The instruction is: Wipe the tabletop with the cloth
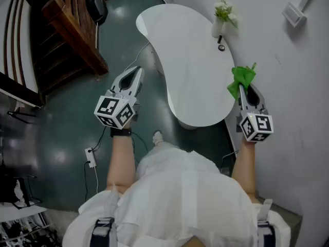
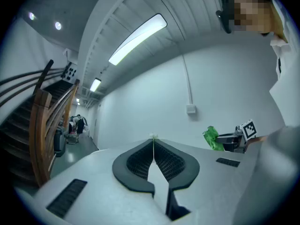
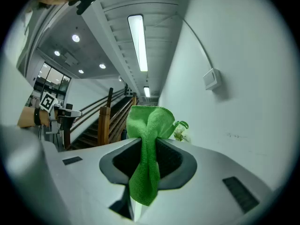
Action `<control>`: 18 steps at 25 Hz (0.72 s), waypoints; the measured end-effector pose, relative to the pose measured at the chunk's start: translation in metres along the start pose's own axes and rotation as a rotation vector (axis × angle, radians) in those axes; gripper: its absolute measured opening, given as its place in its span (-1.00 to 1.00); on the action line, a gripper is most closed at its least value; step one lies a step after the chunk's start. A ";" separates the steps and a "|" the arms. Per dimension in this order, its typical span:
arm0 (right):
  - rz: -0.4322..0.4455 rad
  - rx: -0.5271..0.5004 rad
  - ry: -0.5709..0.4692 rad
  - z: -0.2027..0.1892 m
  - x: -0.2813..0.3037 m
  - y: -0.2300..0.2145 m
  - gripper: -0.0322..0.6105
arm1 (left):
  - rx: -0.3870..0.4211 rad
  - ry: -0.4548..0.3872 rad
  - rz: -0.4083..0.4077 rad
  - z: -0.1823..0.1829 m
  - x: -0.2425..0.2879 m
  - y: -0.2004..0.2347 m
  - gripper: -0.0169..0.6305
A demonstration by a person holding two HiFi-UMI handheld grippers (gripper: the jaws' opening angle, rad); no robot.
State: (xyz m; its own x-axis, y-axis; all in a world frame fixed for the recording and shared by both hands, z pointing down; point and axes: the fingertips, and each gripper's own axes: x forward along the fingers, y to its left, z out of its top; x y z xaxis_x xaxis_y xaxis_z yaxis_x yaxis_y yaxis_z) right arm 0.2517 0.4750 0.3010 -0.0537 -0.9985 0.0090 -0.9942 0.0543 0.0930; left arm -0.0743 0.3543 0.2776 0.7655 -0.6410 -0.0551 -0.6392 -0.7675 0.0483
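Observation:
A green cloth (image 1: 241, 80) is pinched in my right gripper (image 1: 244, 89), held up in the air at the right edge of the white curved tabletop (image 1: 193, 71). In the right gripper view the cloth (image 3: 147, 146) bunches above the shut jaws and hangs down in front of them. My left gripper (image 1: 134, 76) hovers over the dark floor left of the table, jaws shut with nothing between them (image 2: 153, 146). From the left gripper view the green cloth (image 2: 212, 138) and the right gripper show at the far right.
A small white vase with a plant (image 1: 221, 19) and a small dark round object (image 1: 221, 47) sit on the table's far right. A wooden staircase (image 1: 67, 30) rises at the left. A power strip and cable (image 1: 91, 157) lie on the floor. A white wall runs along the right.

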 end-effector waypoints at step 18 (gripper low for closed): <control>0.059 0.010 -0.005 -0.002 -0.004 0.025 -0.64 | -0.038 -0.003 0.005 -0.011 -0.021 -0.005 -0.89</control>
State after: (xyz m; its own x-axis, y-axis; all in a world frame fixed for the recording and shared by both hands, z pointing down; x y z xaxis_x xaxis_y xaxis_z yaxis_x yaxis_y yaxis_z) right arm 0.2274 0.4803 0.3056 -0.1130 -0.9935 0.0096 -0.9901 0.1134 0.0826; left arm -0.0863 0.3720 0.2897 0.7617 -0.6453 -0.0580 -0.6401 -0.7634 0.0864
